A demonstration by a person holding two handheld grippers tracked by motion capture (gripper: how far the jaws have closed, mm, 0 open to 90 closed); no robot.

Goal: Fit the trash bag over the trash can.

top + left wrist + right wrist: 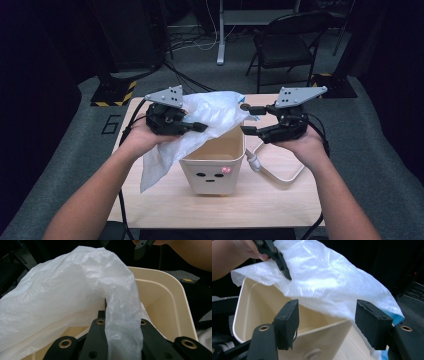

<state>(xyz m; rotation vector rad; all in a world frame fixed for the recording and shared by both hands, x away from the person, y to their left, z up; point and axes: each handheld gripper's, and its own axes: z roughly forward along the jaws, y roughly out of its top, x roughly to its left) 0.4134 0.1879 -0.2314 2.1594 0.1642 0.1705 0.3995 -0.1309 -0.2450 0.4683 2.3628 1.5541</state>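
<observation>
The white plastic bag (200,125) lies draped over the left and far rim of the cream bin (212,172), one tail hanging down outside toward the tabletop (280,195), none of it seated inside yet. Your left tool (192,126) is clenched on a gathered fold of the bag over the bin's mouth. Your right tool (245,119) stands released, jaws wide, just beside the bag's far edge. Judging from this, the thin film could tear or slip out if you pull against that single pinch. A grab with the right tool may catch several layers and keep the bag from opening. The light bin could also tip.
</observation>
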